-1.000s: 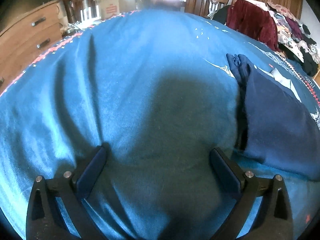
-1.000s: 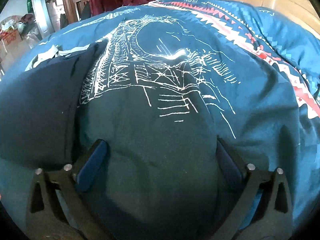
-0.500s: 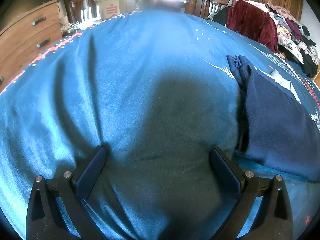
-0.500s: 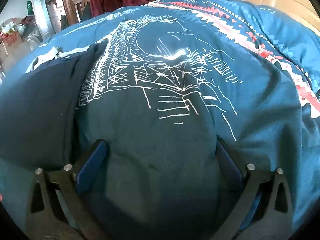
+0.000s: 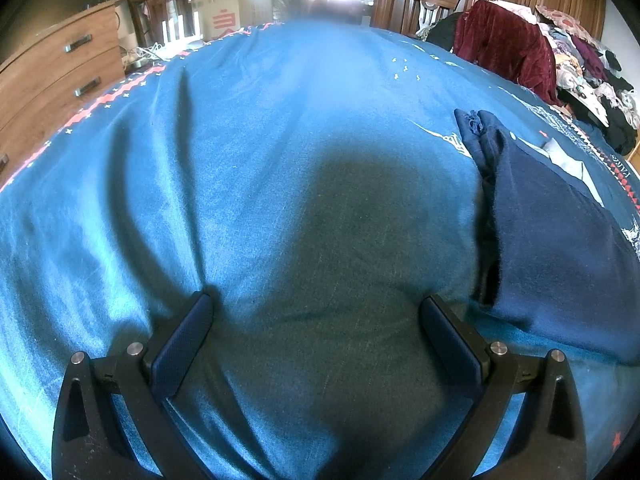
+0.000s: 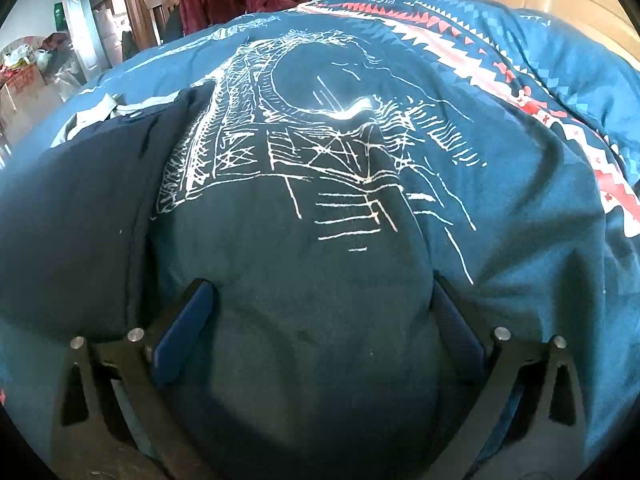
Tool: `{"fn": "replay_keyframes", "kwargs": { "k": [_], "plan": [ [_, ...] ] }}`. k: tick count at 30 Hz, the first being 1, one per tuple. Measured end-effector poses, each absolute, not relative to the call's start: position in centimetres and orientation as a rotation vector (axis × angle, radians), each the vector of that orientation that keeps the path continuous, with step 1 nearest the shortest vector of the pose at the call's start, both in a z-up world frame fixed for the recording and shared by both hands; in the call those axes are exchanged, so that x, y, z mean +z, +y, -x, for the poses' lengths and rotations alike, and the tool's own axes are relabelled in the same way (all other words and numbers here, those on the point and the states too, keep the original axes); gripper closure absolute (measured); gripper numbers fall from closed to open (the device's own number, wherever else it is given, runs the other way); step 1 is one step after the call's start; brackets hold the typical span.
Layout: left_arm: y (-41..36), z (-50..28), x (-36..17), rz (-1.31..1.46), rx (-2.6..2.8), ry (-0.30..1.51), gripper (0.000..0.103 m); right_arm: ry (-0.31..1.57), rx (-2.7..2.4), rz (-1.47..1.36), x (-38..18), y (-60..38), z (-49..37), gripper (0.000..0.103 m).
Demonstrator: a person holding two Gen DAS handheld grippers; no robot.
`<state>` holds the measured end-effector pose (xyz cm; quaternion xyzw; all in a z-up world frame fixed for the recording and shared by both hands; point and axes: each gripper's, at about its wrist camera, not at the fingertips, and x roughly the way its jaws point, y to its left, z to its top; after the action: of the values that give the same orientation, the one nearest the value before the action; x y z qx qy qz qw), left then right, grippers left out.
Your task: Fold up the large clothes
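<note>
A dark navy garment lies flat on the blue bedspread, with a bunched end pointing away and a grey lining at its far side. My left gripper is open and low over bare bedspread, with the garment just right of its right finger. In the right wrist view the same garment lies to the left. My right gripper is open over the bedspread's white line print, its left finger beside the garment's edge. Nothing is between either pair of fingers.
A maroon garment and a heap of mixed clothes sit at the bed's far right. A wooden dresser, cardboard boxes and chairs stand beyond the bed. A red and white pattern band crosses the bedspread.
Hardly anything. The right wrist view has slid very slightly; both grippers stay open in place and the garment has not moved.
</note>
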<state>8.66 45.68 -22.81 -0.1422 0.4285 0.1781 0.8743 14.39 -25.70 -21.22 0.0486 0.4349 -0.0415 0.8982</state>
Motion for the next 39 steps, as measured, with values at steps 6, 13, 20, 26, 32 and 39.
{"fn": "replay_keyframes", "kwargs": {
  "k": [6,13,20,26,32,39],
  "plan": [
    [45.7,-8.7,-22.8,0.296,0.373,0.896,0.000,0.902,-0.087,-0.100,-21.2,-25.7,-14.4,0.000],
    [45.5,-7.8,-22.4,0.306,0.358,0.897,0.000,0.902,-0.087,-0.102,-21.2,-25.8,-14.4,0.000],
    [44.5,-6.6,-21.5,0.333,0.343,0.931,0.001,0.904,-0.087,-0.101,-21.3,-25.7,-14.5,0.000],
    [43.1,-4.2,-17.9,0.512,0.209,0.855,0.005,0.906,-0.089,-0.099,-21.3,-25.6,-14.6,0.000],
    [41.0,-6.1,-18.5,0.738,-0.025,0.800,0.030,0.908,-0.088,-0.101,-21.4,-25.5,-14.7,0.000],
    [39.6,-8.2,-21.6,0.729,0.041,0.842,0.032,0.909,-0.088,-0.100,-21.4,-25.5,-14.7,0.000]
  ]
}}
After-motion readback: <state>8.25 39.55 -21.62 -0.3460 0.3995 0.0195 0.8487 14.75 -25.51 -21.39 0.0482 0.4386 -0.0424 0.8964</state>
